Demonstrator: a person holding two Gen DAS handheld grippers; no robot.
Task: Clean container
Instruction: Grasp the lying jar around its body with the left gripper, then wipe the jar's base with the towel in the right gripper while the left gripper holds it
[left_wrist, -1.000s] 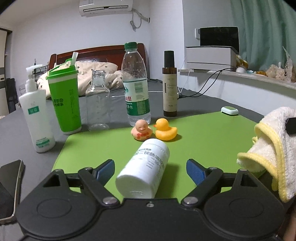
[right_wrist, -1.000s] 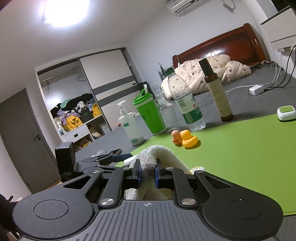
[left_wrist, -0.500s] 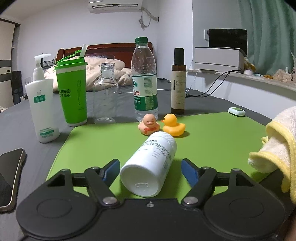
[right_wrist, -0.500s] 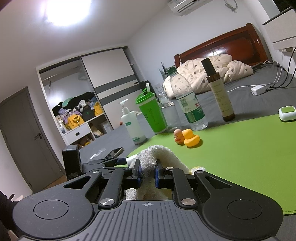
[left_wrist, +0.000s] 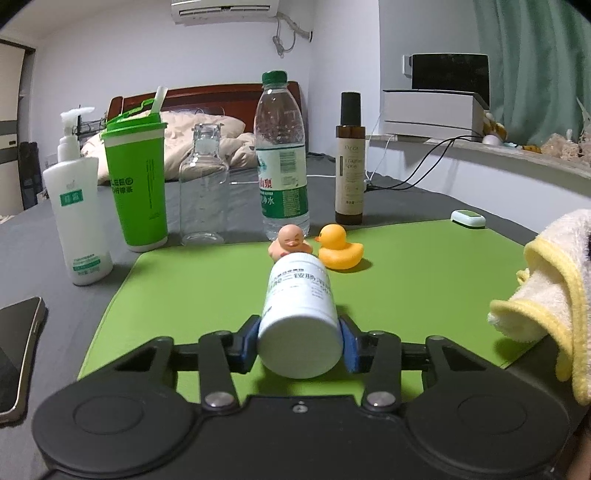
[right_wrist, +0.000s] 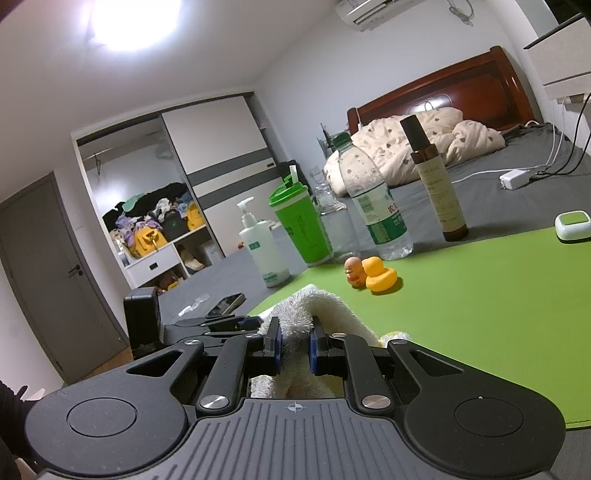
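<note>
Left hand-held gripper is pinching the white pill bottle from both sides, blue pads pressing on its lower body near the base. The bottle is lying on its side, base toward the camera, cap end pointing away toward the toys. It is sitting over the near-centre of the green mat; cannot tell if it is resting on the mat or lifted clear.

Right hand-held gripper is pinching a cream towel with yellow trim; jaws nearly together with the fabric bunched between them. In the left wrist view the towel is hanging at the far right edge, near the mat's right side, apart from the bottle.

Just beyond the bottle's cap end: an orange bath toy and a yellow rubber duck, side by side on the mat.

Back row along the mat's far edge, left to right:
- white pump bottle, off the mat on the grey cloth
- green tumbler
- clear empty bottle
- water bottle with green cap
- brown spray bottle

A small white-and-green case is sitting at the mat's far right corner. A phone is lying at near left, off the mat.

Everything is standing on a grey-covered bench.
</note>
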